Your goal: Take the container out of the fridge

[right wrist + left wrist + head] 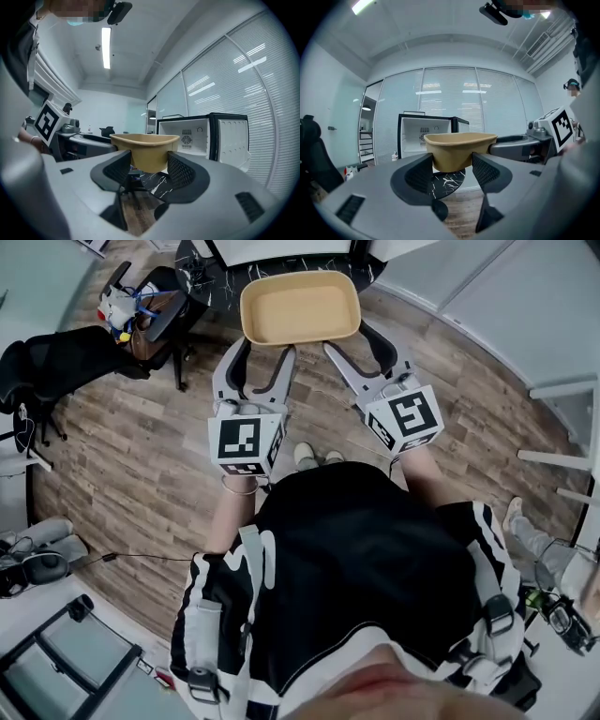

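Sleeves and black-and-white top of a person filling the bottom of the head view, both forearms reaching forward over wood-plank floor (131,446). Left tool (265,352) and right tool (361,341) side by side, each carrying a cube with square black-and-white markers, each closed on the near end of one tan container (300,306).

In the left gripper view, left tool (452,163) pinching the container (459,145), one ribbed pad against either side of its rounded lower wall. Likewise in the right gripper view, right tool (149,163) clamped around the container (146,145) toward its other near corner.

Container carried in mid-air, level, open side up, nothing inside, fully outside the fridge. Shallow rounded-rectangle tray with a matte surface, looking like moulded fibre or thin plastic. Judged light, slightly flexible at the rim, not slippery, and likely to dent under a hard squeeze. Best held much as here: low on the wall near two corners, with gentle even pressure and both sides kept level.

Beyond it, black marble-patterned table (447,180). Farther back, small fridge (426,136) with door swung open and white interior showing, in front of glass walls with blinds.
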The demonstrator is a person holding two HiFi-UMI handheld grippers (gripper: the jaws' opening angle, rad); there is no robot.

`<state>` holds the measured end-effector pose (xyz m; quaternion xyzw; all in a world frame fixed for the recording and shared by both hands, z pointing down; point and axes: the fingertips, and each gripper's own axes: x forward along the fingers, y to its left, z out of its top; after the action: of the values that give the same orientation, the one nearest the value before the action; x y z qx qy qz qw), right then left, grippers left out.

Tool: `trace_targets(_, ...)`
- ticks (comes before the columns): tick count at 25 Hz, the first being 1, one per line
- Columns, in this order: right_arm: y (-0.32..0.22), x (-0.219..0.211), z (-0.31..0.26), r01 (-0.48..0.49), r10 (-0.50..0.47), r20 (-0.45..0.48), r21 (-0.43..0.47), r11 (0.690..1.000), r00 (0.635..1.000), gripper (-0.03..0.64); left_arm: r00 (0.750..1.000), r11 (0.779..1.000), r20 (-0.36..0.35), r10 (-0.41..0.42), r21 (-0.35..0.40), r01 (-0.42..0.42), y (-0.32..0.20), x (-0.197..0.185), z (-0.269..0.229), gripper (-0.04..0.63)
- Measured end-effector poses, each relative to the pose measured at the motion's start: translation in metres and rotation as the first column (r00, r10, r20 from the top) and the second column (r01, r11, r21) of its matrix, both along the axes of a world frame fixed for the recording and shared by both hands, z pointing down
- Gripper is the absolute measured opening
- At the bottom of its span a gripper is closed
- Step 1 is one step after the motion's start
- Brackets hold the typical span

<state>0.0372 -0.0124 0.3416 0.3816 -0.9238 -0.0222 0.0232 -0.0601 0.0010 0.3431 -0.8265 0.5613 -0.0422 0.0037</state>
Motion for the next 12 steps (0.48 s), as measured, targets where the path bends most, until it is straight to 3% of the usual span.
trace_targets(12,0.0014,0.0096,0.002,0.007,-0.007,0.015,0.008,1.0,1.0,0.253,1.0,1.0,0.008,-0.012,0.01,0.012,0.0023,0.0101,0.0007,0.267)
